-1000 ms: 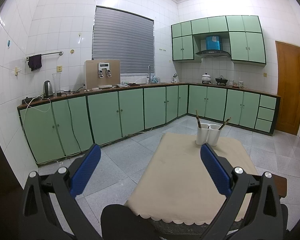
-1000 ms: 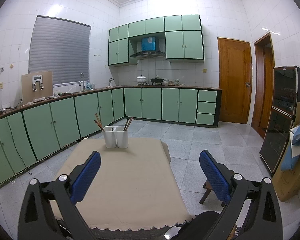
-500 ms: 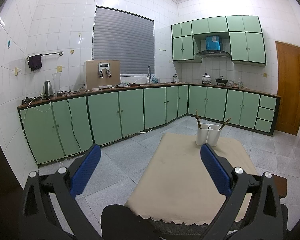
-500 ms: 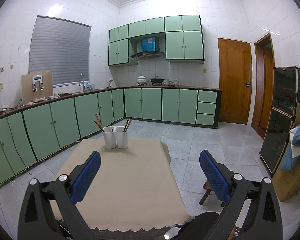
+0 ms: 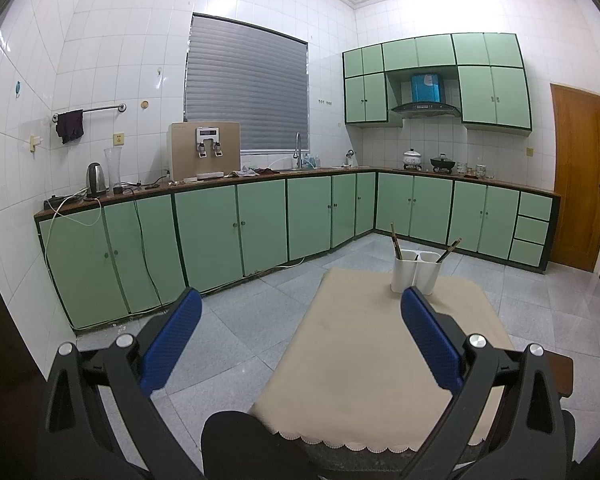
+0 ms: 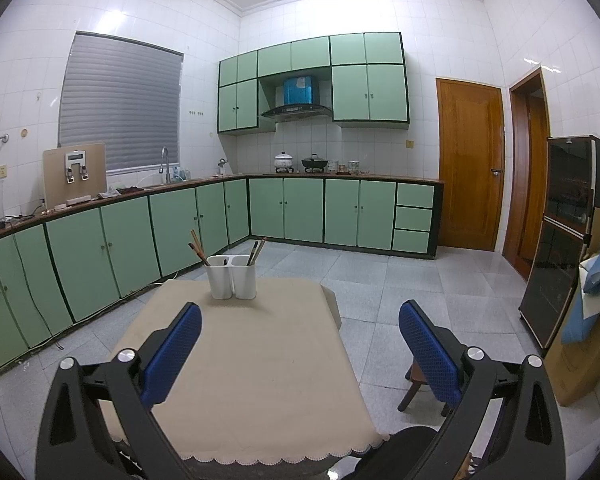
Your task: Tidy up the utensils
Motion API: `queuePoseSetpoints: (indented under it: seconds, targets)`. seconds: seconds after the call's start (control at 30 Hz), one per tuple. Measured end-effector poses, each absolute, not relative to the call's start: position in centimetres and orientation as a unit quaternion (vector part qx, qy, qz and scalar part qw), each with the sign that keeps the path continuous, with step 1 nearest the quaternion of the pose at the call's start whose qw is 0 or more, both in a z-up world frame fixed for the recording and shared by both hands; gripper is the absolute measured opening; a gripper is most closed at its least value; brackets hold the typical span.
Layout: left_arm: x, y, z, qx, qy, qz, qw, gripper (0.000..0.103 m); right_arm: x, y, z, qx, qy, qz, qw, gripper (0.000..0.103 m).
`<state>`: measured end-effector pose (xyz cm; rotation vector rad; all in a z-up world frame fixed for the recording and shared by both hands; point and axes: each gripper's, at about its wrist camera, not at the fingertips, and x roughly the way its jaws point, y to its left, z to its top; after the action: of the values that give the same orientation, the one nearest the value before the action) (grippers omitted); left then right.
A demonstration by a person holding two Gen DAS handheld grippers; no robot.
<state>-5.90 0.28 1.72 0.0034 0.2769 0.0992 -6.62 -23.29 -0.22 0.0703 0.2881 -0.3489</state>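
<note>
Far end of the tabletop [image 6: 260,380], centred: white two-compartment utensil holder [image 6: 232,277], upright, smooth plastic or ceramic by the look, rounded walls, the two cups joined side by side. In the left compartment, dark-tipped wooden sticks [image 6: 198,247], chopsticks perhaps, long axis leaning up and to the left, toward the green cabinets [image 6: 100,248]. In the right compartment, more sticks [image 6: 257,251], leaning up and to the right. Exact count hard to tell. Same holder [image 5: 416,273] from the left wrist view, one stick group [image 5: 395,241] tilted left, another [image 5: 452,249] tilted right.

Tabletop draped in a plain beige cloth with a scalloped white hem along the near edge; matte, a little creased, bare apart from the holder.

Left gripper [image 5: 300,308] held above the near left corner of the tabletop, jaws spread wide, nothing between them; blue textured pads [image 5: 172,340] on black frames with silver bolts. Right gripper [image 6: 300,320] above the near edge, jaws likewise wide apart and empty, pads [image 6: 430,352] of the same dimpled blue. Both well apart from the holder, pointing toward it.

Around: grey speckled floor tiles [image 6: 380,280], glossy white wall tiles, wooden door [image 6: 470,164], small wooden stool [image 6: 416,384] just beside the right edge of the tabletop.
</note>
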Motion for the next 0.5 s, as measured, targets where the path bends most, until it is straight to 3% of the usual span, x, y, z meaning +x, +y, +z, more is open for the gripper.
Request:
queuePoseSetpoints:
  seconds: [0.5]
  targets:
    - [-5.90,0.16,2.25,-0.001,0.141,0.045,0.989,0.097,-6.59,-23.39,-0.19,0.034,0.143,-0.173,0.974,0.097]
